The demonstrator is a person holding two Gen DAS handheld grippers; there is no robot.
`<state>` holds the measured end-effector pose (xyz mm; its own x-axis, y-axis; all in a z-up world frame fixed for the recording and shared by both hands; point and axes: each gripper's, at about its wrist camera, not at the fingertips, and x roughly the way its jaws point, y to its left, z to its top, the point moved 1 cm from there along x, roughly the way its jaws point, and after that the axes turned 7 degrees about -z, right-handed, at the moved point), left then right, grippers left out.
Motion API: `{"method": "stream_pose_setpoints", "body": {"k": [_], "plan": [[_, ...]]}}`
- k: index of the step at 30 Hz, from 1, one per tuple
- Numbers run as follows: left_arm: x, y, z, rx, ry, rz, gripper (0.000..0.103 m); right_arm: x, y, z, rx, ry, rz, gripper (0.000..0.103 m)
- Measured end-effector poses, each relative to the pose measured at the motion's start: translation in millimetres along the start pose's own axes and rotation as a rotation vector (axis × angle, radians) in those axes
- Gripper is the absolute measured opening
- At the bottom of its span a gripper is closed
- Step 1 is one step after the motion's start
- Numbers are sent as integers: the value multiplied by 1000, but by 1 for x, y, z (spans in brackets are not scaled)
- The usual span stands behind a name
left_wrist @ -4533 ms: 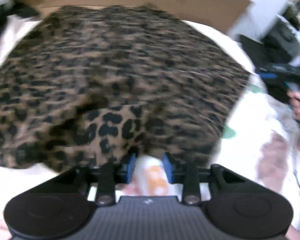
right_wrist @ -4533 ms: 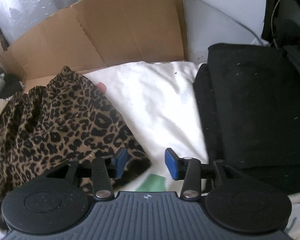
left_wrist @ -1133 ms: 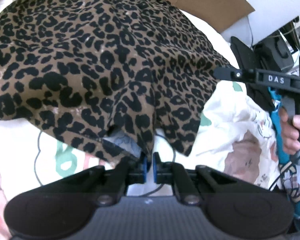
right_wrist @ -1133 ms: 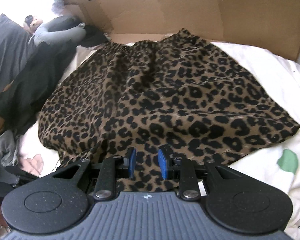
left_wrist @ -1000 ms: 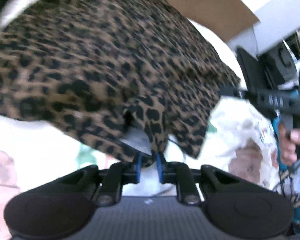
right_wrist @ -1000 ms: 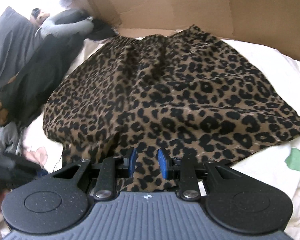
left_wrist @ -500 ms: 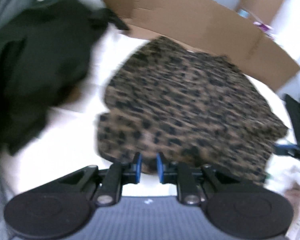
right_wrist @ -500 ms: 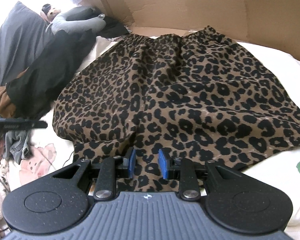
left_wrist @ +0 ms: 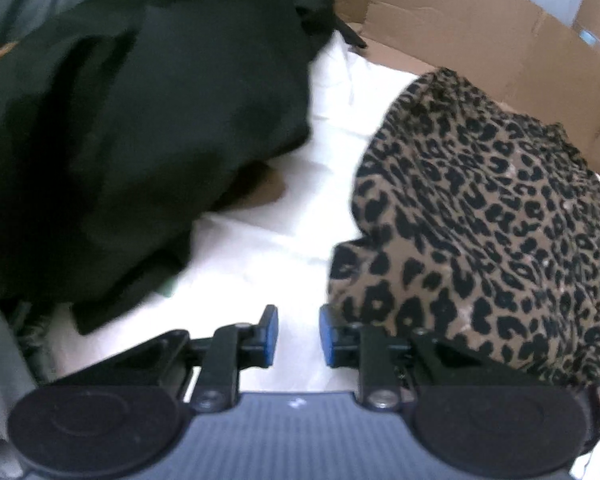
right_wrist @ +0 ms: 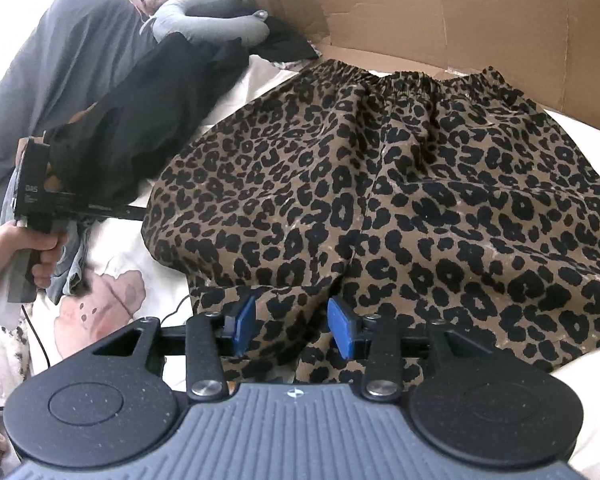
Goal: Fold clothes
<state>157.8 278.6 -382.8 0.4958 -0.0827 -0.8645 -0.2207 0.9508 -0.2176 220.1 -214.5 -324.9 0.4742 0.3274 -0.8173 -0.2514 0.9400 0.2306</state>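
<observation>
Jaws of the right hand-held gripper [right_wrist: 291, 326] have just been opening and now stand parted over the near hem of the leopard-print skirt [right_wrist: 400, 200], cloth between the pads but not pinched. Left hand-held gripper [left_wrist: 299, 336], also just opened, is seen partly open over bare white bedsheet [left_wrist: 268, 248], nothing held, skirt edge just beside it. Skirt is laid flat on the bed, waistband toward the cardboard [right_wrist: 440, 12]. Spreading step is judged finished; a fresh grasp on one side edge is called for next, to be carried across.
</observation>
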Motion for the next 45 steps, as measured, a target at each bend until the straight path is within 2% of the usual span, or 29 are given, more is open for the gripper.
{"method": "stream_pose_setpoints", "body": {"k": [2, 7, 11, 18, 21, 26, 27, 28, 29, 31, 39, 40, 42, 43, 45], "plan": [[0, -8, 0, 25, -12, -18, 40, 1, 0, -1, -1, 4, -9, 47], [0, -25, 4, 85, -54, -36, 48, 5, 3, -4, -11, 16, -12, 47], [1, -37, 9, 146, -96, -51, 65, 7, 10, -4, -45, 24, -6, 47], [24, -42, 11, 238, -83, -65, 65, 9, 15, -2, -69, 24, -4, 47], [32, -43, 9, 257, -63, -50, 62, 10, 17, 0, -74, 16, 0, 47], [23, -48, -3, 273, -81, 49, 60, 11, 25, 5, -104, -9, 4, 47], [21, -50, -5, 289, -80, 69, 58, 12, 27, 5, -110, -9, 8, 47], [20, -51, -8, 305, -78, 88, 51, 14, 28, 5, -114, -8, 11, 47], [20, -52, -10, 309, -71, 80, 43, 16, 30, 5, -120, -5, 16, 47], [25, -52, -10, 288, -44, 38, 37, 19, 34, 3, -134, 3, 29, 47], [41, -52, -8, 231, -26, 39, 36, 20, 48, -1, -189, 5, 60, 47], [41, -53, -9, 229, -29, 40, 33, 22, 48, -2, -187, 8, 56, 47], [38, -53, -9, 222, -27, 43, 20, 26, 47, -2, -181, 15, 47, 47], [35, -52, -8, 214, -23, 43, 8, 28, 47, -2, -179, 19, 43, 47], [30, -51, -6, 198, -16, 42, 7, 31, 48, -3, -188, 19, 39, 47]]}}
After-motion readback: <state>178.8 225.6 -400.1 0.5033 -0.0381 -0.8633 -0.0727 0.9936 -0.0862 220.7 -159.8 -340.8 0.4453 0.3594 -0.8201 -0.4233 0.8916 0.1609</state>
